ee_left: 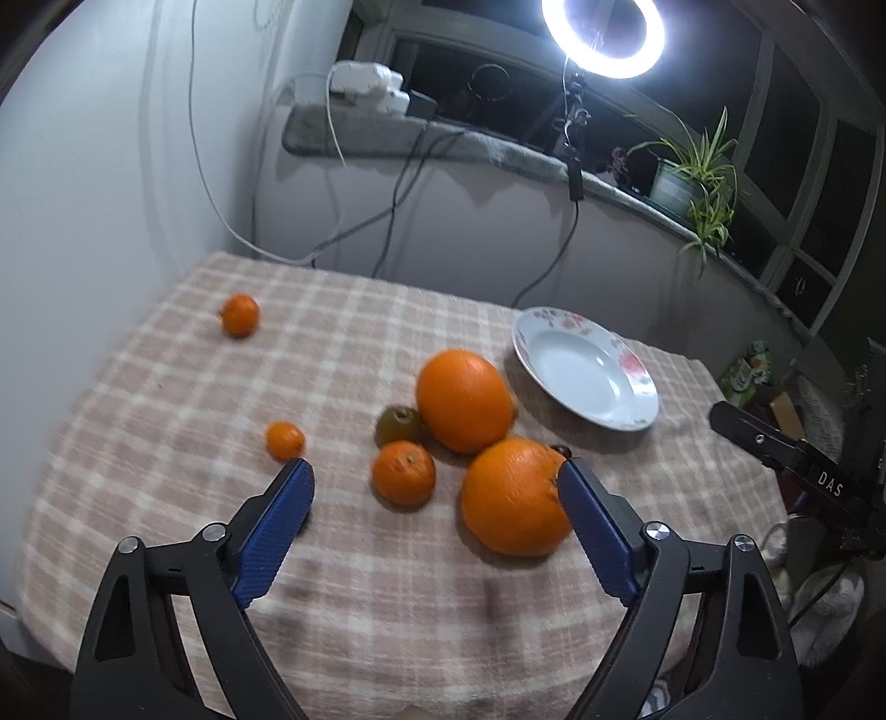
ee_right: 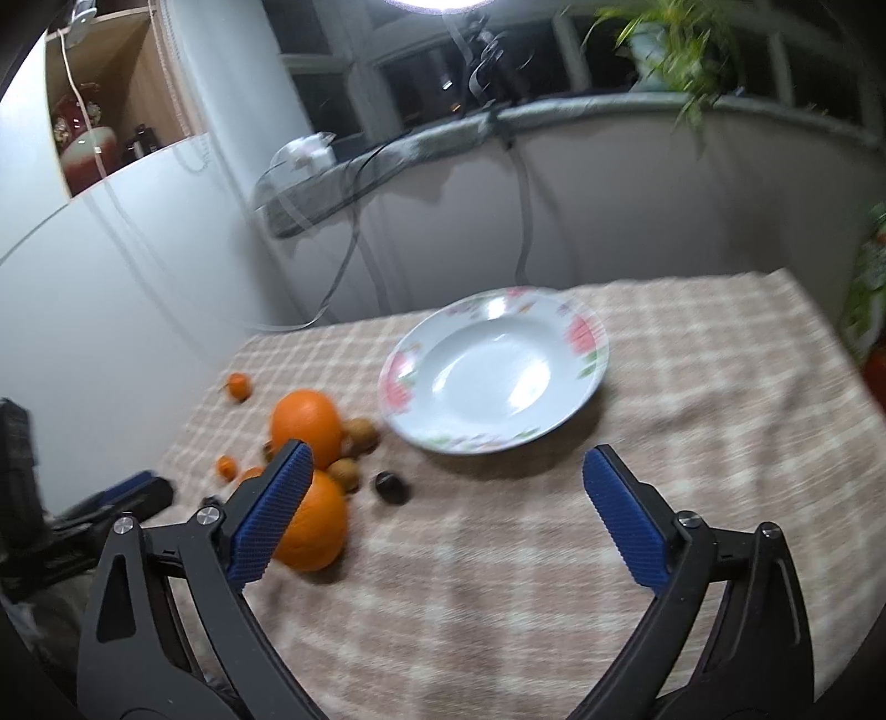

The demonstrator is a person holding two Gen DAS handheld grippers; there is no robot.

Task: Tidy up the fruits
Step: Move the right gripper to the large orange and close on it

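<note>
Both the left claw [ee_left: 436, 471] and right claw [ee_right: 447, 451] gape wide, holding nothing. Fruit clusters mid-frame on the checked worktop [ee_left: 166, 498], the nearest orange [ee_left: 512, 495] low right of centre, the plate [ee_left: 559, 332] (bare) beyond. Best to centre that orange between the pads before closing, since it would likely roll.

Light: I see a ring lamp [ee_left: 603, 36] glowing over the sill.
Windows: dark panes [ee_left: 786, 105] behind it.
Sill: grey ledge [ee_left: 387, 138] carrying a potted plant [ee_left: 695, 177] and cables.
Walls: plain white [ee_left: 83, 194].
Worktop: pink checked cloth [ee_left: 166, 387].
</note>
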